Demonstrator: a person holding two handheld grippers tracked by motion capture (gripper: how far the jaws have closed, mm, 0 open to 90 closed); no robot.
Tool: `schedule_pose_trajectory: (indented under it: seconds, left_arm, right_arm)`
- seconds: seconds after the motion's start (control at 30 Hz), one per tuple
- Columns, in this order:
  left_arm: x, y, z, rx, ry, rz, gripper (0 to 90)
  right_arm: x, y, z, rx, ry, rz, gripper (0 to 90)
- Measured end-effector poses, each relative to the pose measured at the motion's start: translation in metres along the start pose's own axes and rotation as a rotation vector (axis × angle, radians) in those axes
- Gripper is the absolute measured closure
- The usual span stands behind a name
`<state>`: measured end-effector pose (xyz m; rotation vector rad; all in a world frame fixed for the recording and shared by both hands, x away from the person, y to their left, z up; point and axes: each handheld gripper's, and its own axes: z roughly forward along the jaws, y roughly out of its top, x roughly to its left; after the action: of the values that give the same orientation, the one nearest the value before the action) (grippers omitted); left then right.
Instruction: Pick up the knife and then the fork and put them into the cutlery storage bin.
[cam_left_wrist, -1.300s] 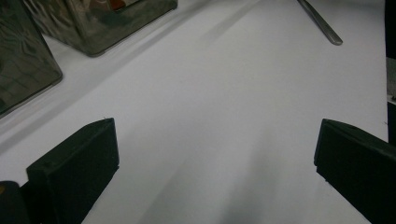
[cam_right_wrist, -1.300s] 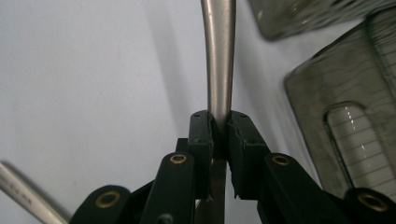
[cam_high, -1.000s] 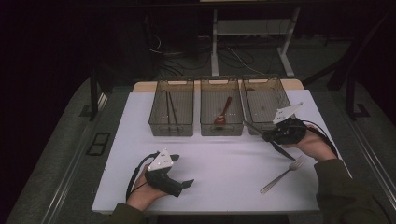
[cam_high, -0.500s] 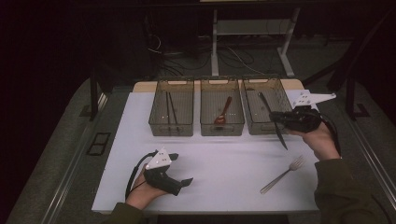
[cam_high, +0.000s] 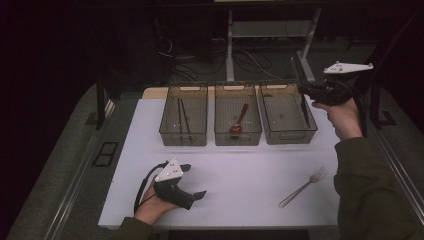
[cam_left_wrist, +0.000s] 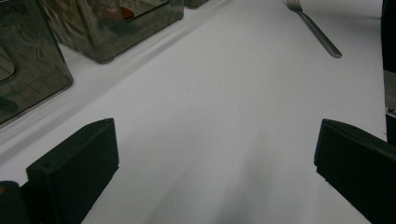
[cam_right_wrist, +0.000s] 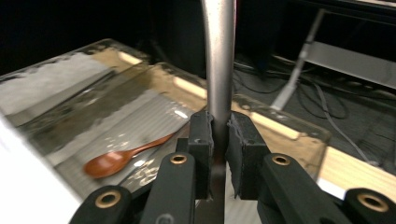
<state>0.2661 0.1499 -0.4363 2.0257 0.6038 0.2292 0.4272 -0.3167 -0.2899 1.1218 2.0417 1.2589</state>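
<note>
My right gripper (cam_high: 306, 91) is raised over the right-hand clear bin (cam_high: 287, 136), shut on a slim metal utensil (cam_high: 305, 111) that hangs down toward the bin. In the right gripper view the pads of that gripper (cam_right_wrist: 219, 140) clamp the utensil's shaft (cam_right_wrist: 218, 56); I cannot tell which kind of utensil it is. My left gripper (cam_high: 194, 181) rests on the white table near the front edge, open, and its own view shows nothing between its jaws (cam_left_wrist: 215, 154). A metal fork (cam_high: 302, 187) lies on the table at the front right, also visible ahead of the left gripper as the fork (cam_left_wrist: 317, 30).
Three clear bins stand in a row at the back. The left bin (cam_high: 170, 134) holds dark chopsticks (cam_high: 182, 115). The middle bin (cam_high: 238, 137) holds a brown wooden spoon (cam_high: 239, 120), the same spoon (cam_right_wrist: 126, 156) seen below the right gripper. The white table (cam_high: 240, 170) ends close in front.
The right gripper has risen from the table near the fork and moved back, carrying the metal utensil up over the right bin. The left gripper has stayed put.
</note>
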Motion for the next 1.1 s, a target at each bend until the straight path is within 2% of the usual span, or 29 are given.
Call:
schedule_pose_trajectory:
  seconds: [0.17, 0.23, 0.3, 0.63, 0.8, 1.07, 1.1]
  left_arm:
    - [0.000, 0.000, 0.000, 0.001, 0.001, 0.002, 0.0]
    - [0.000, 0.000, 0.000, 0.000, 0.000, 0.000, 0.0]
    - [-0.001, 0.000, 0.000, -0.001, -0.002, -0.001, 0.0]
    - [0.000, 0.000, -0.001, -0.001, -0.003, 0.001, 0.0]
    - [0.000, 0.000, 0.000, 0.001, -0.005, 0.001, 0.0]
    - [-0.001, 0.001, 0.000, -0.002, -0.006, -0.004, 0.0]
    - [-0.001, 0.000, 0.000, -0.006, -0.006, -0.003, 0.0]
  right_arm:
    - [-0.010, -0.003, 0.021, 0.024, -0.044, 0.022, 79.1]
    - [-0.014, -0.009, 0.030, 0.051, -0.058, 0.033, 79.2]
    - [-0.016, -0.014, 0.038, 0.089, -0.076, 0.022, 79.1]
    - [-0.025, -0.049, 0.061, 0.229, -0.099, 0.066, 79.1]
    - [-0.027, -0.056, 0.067, 0.244, -0.093, 0.088, 79.0]
    - [-0.021, -0.058, 0.084, 0.288, -0.109, 0.062, 77.7]
    - [-0.020, -0.059, 0.085, 0.298, -0.109, 0.062, 73.5]
